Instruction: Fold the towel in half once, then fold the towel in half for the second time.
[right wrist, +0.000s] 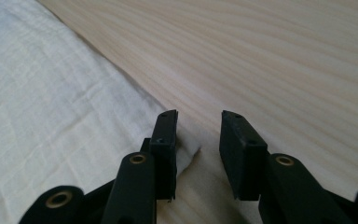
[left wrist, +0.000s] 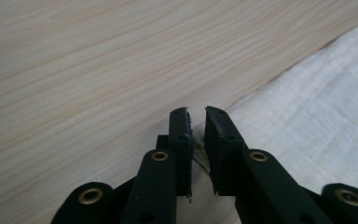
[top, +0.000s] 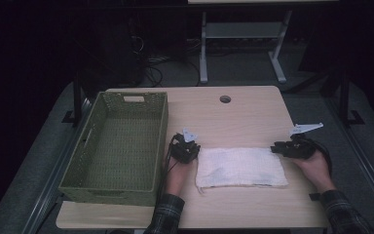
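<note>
We've got a white cloth (top: 242, 167) lying flat just right of the green woven basket (top: 118, 146) — thin, floppy, crinkly weave, weighs nothing, so corners are the place to pinch. Left gripper (left wrist: 196, 113) is nearly closed at the cloth's far-left corner, can't tell if it's caught. Right gripper (right wrist: 198, 122) sits apart around the far-right corner, not pinching yet.

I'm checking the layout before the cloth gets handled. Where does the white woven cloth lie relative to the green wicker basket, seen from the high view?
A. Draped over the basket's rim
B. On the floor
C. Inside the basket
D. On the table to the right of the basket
D: the white woven cloth lies flat on the light wooden table, right of the green wicker basket, between the two grippers.
</note>
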Action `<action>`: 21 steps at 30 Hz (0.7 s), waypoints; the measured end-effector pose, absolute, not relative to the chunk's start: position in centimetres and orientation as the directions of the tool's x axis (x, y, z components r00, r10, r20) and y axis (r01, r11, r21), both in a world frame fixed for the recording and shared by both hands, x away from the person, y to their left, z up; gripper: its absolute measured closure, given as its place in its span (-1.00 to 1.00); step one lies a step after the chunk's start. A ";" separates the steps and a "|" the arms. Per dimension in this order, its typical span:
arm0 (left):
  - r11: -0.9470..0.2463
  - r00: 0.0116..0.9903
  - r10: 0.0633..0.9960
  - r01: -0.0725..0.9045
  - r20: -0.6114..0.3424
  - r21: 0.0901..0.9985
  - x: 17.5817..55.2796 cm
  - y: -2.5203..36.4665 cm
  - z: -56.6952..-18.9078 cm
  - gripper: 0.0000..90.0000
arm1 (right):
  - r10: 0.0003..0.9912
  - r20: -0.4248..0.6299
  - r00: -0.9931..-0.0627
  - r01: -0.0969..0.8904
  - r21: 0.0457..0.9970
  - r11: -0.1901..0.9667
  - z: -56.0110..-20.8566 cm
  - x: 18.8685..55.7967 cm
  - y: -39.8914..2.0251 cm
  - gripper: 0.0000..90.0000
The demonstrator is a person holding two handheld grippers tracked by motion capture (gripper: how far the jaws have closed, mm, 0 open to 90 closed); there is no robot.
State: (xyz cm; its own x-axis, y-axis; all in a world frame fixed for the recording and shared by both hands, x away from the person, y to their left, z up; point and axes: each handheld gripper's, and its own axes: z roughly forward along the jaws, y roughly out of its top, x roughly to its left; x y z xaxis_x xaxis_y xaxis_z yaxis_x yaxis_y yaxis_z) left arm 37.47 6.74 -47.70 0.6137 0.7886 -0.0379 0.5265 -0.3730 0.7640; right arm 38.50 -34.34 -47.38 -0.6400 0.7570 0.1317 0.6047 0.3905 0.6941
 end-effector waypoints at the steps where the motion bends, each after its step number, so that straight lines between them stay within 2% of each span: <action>1: -0.367 0.616 0.786 0.529 -0.049 0.765 37.5 6.8 -47.7 0.82 | 0.751 0.135 -0.646 0.599 0.700 0.389 -47.4 38.5 -34.4 0.51; 5: -0.382 0.626 0.779 0.518 -0.034 0.765 37.4 6.7 -47.7 0.91 | 0.743 0.175 -0.646 0.615 0.696 0.371 -47.5 38.4 -34.3 0.80; 7: -0.380 0.627 0.778 0.519 -0.039 0.765 37.4 6.7 -47.7 0.92 | 0.739 0.170 -0.652 0.614 0.691 0.382 -47.4 38.3 -34.2 0.87; 16: -0.387 0.615 0.788 0.535 -0.033 0.751 37.6 6.4 -47.4 0.94 | 0.750 0.133 -0.648 0.596 0.701 0.391 -47.0 38.3 -34.3 0.93; 21: -0.381 0.607 0.794 0.525 -0.022 0.761 38.1 6.3 -46.7 0.94 | 0.752 0.111 -0.650 0.560 0.739 0.375 -46.0 38.5 -34.5 0.94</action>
State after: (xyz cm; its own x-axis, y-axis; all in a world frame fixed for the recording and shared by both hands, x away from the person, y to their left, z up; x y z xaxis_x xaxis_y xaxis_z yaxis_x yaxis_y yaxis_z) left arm 38.09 6.33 -46.72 0.6074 0.7941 -0.0219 0.5252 -0.3808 0.7611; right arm 38.54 -34.55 -45.97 -0.6498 0.7521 0.1106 0.5597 0.3748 0.7391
